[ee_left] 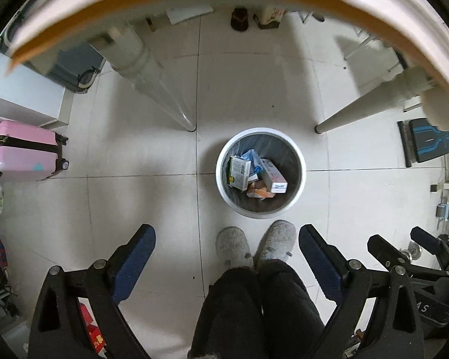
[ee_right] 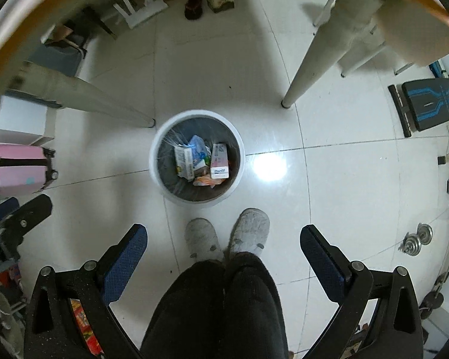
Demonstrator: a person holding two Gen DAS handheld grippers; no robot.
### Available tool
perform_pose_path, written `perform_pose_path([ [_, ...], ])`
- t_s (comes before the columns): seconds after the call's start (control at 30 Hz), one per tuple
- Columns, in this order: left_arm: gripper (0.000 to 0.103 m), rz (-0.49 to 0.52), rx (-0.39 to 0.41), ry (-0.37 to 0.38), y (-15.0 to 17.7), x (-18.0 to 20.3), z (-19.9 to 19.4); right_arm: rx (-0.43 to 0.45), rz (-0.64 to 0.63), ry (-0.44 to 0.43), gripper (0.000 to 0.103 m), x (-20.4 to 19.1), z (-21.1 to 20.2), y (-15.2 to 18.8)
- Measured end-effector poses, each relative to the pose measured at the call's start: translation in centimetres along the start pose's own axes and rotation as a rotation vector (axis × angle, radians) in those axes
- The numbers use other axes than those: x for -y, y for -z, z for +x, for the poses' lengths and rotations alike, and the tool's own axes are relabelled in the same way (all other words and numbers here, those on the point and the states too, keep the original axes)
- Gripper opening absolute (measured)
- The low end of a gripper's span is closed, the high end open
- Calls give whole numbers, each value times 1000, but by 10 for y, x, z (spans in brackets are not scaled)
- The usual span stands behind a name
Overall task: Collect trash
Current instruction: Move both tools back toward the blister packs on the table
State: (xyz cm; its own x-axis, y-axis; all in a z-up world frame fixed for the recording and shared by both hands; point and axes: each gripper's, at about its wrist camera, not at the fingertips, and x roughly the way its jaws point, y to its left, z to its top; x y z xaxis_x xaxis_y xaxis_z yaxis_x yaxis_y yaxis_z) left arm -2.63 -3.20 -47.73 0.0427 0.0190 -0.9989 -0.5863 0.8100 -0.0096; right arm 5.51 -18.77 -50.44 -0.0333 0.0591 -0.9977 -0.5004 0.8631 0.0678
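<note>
1. Left gripper point(ee_left: 227, 258) spread wide, nothing between the blue pads; right gripper point(ee_right: 224, 258) likewise wide open and empty.
2. Both held high above the floor, pointing down at the white bin point(ee_left: 300, 161) point(ee_right: 154, 155), just beyond the slippered feet point(ee_left: 254, 243), between two desk legs point(ee_left: 152, 83).
3. Trash point(ee_left: 256, 173) point(ee_right: 202, 161) already inside the lined bin: cartons, a box, crumpled wrappers.
4. Probably light, thin cardboard, easily crushed; wrappers soft and slippery. Best pinched across a carton's flat faces, gently.
</note>
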Motion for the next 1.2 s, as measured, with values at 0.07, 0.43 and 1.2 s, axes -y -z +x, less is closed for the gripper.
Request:
perform_pose_path([
  [0.07, 98, 3, 12, 4, 4, -1, -23, 16, -7, -2, 103, -4, -30, 4],
  [0.43, 98, -32, 136, -8, 5, -13, -129, 113, -20, -64, 103, -25, -181, 16],
  [1.2, 98, -314, 135, -183, -257, -9, -130, 146, 390, -237, 103, 45, -214, -367],
])
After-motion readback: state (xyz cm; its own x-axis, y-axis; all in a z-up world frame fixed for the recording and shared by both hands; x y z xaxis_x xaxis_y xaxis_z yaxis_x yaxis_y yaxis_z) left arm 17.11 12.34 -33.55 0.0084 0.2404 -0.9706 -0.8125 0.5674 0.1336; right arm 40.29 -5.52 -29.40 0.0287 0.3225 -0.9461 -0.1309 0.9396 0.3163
